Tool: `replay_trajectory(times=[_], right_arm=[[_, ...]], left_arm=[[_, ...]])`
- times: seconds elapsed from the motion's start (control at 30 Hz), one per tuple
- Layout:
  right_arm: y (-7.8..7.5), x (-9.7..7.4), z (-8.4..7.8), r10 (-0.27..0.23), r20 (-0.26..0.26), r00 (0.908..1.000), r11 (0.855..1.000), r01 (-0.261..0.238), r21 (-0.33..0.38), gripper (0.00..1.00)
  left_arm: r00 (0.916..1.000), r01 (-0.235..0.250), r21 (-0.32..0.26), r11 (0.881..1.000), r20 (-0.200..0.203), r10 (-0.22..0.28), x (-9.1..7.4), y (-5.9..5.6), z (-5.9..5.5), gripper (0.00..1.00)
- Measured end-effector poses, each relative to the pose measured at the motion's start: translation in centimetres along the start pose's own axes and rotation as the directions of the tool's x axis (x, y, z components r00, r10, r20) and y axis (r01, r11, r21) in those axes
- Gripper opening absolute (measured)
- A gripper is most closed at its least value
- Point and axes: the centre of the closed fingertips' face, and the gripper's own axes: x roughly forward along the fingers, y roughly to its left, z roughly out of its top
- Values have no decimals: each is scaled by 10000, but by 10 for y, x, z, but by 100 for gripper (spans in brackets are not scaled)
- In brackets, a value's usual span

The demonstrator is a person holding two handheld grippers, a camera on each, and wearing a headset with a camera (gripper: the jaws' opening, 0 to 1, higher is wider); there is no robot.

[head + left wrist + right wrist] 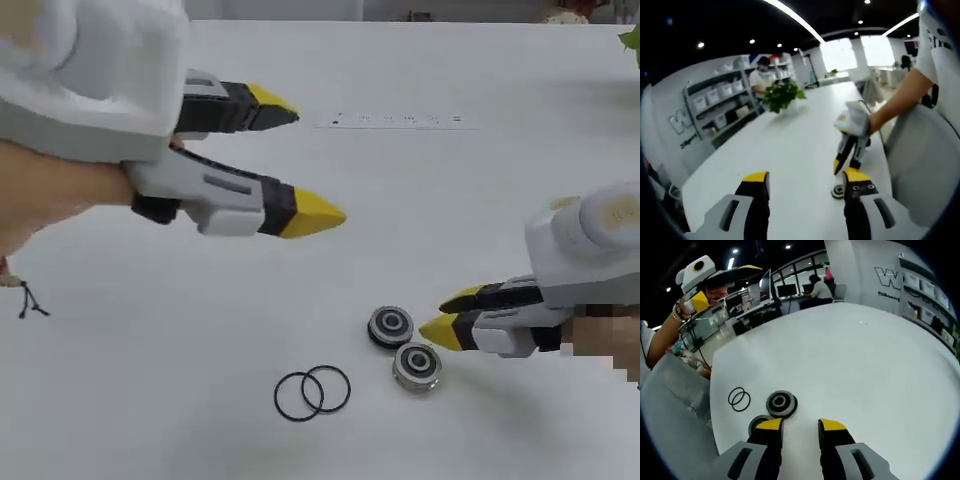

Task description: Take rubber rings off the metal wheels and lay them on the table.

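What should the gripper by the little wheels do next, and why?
Probably the right gripper should just back away from the two metal wheels. Two rubber rings already lie overlapping on the table beside them, and its jaws are open and hold nothing. Whether a wheel carries another ring is too small to tell.

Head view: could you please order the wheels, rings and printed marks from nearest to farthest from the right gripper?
1. Front wheel and back wheel, beside the right gripper: too close to call.
2. Rings, farther left.
3. Marks, far at the back.
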Motion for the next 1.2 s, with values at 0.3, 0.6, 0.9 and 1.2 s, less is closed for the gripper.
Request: replay_trajectory(times=[0.3, 0.6, 0.9, 1.2], right_arm=[[1, -1, -2, 246, -56, 9997, 9995, -247, -173, 26], [10, 4, 3, 620, 255, 9977, 9978, -614, -261, 29], [17, 9, 7, 843, 439, 9955, 9960, -829, -329, 30], [19, 12, 8, 949, 493, 9943, 9949, -930, -395, 29]], left_arm=[[9913, 1059, -315, 9939, -755, -1080, 54, -17, -38, 58], [9793, 1568, -466, 9865, -1219, -1614, 79, -43, -74, 49], [9755, 1729, -866, 9811, -1223, -1827, 90, -63, -94, 35], [9747, 1673, -1357, 9765, -1264, -1845, 96, -68, -103, 26]])
